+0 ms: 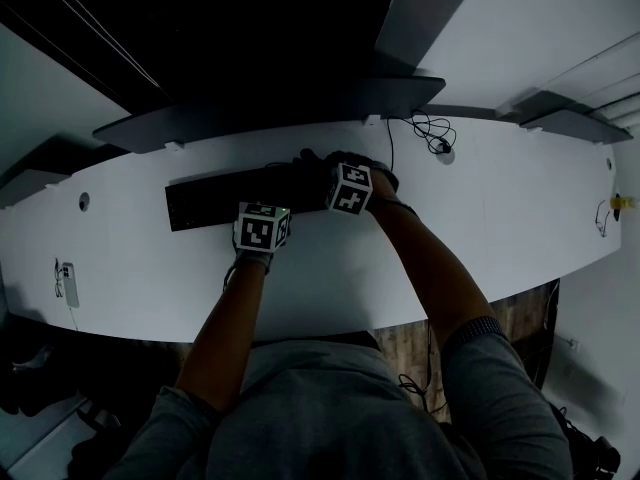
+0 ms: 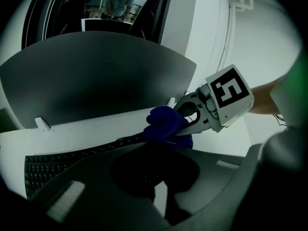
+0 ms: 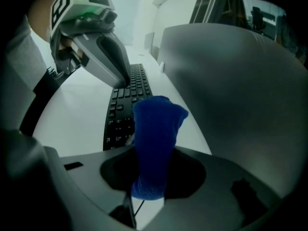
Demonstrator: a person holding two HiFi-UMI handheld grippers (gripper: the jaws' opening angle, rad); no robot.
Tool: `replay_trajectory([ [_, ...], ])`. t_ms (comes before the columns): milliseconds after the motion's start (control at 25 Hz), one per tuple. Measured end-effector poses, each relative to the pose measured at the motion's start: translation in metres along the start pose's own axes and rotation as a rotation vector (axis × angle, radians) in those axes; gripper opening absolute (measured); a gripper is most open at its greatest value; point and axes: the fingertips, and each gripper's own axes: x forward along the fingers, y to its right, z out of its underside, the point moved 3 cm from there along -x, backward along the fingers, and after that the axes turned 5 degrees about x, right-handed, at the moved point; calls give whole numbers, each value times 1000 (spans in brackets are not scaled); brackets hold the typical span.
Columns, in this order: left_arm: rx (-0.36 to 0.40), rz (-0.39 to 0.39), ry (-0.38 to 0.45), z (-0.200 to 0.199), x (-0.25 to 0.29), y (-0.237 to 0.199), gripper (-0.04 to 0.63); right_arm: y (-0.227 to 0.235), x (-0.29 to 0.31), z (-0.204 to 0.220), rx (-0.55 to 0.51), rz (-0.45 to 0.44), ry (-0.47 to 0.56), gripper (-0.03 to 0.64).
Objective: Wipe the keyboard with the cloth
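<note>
Bare worktop [image 1: 480, 198] lies open right of the keyboard [image 1: 215, 200] and along the near edge (a cable [image 1: 432, 133] trails at the back right); the monitor [image 1: 270, 113] walls off the far side.

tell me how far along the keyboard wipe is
Done: the right tongs grip the cloth. In hand: the cloth is at the right end of the keyboard, with the left tongs tip on it. Left: probably the rest of the keyboard.
</note>
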Motion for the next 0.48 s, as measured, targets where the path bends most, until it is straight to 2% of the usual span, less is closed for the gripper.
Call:
replay_trajectory([
  [200,11,-9,30,-4,-24,-11,9,1,-20,1,36,18,-6,137],
  [480,26,-45,80,8,-85,-48,9,-12,-61,-54,131,77,163,135],
])
